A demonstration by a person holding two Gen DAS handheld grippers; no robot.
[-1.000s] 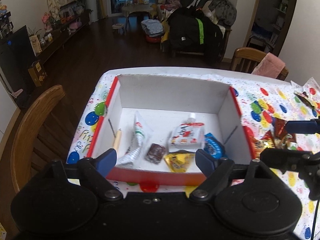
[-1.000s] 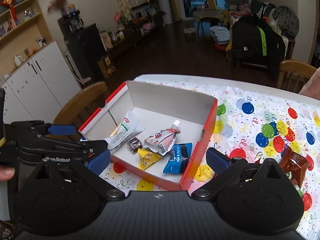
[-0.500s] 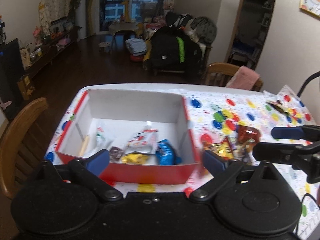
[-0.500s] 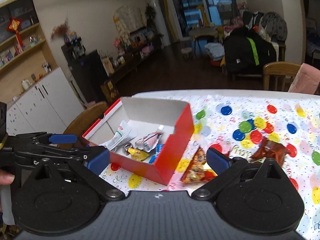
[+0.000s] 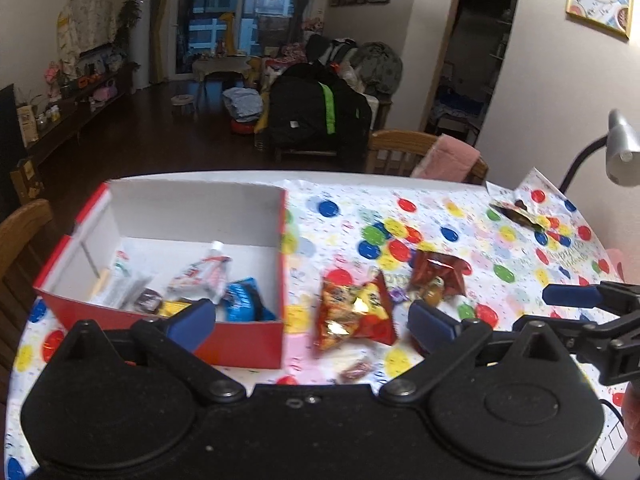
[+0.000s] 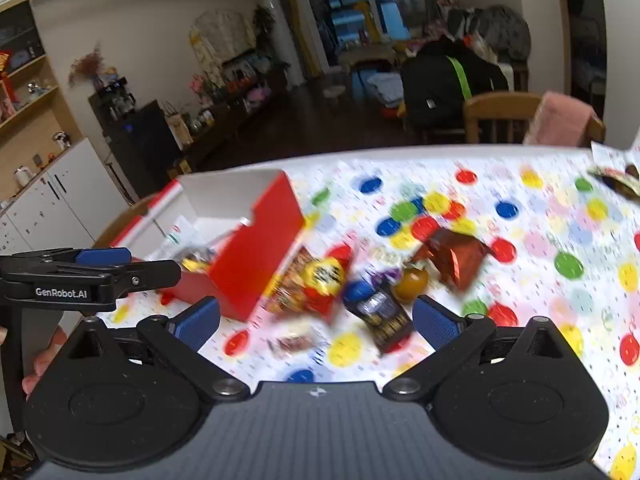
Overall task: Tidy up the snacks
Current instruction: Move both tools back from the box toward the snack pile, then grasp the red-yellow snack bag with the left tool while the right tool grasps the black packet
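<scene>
A red box (image 5: 240, 338) with white inner walls stands at the table's left and holds several snacks, among them a white pouch (image 5: 204, 276) and a blue packet (image 5: 244, 304). To its right lie loose snacks: a red-yellow bag (image 5: 352, 312), a dark red foil bag (image 5: 438, 270) and a small candy (image 5: 356, 370). My left gripper (image 5: 312, 322) hangs open over the box's right corner and the red-yellow bag (image 6: 316, 280), touching nothing. My right gripper (image 6: 316, 320) is open above a dark packet (image 6: 384, 316) and an orange round candy (image 6: 414, 280), holding nothing.
The table (image 5: 460, 200) wears a polka-dot cloth. A dark wrapper (image 5: 516, 214) lies far right. Wooden chairs stand at the left (image 5: 20, 232) and behind, one draped with a pink cloth (image 5: 448, 158). A lamp head (image 5: 620, 152) hangs at the right. A hand (image 6: 44, 356) holds the left gripper's handle.
Both views have swung right, from the box to the loose snacks beside it. The left jaws have spread a little wider. The right wrist view is now motion-blurred.
</scene>
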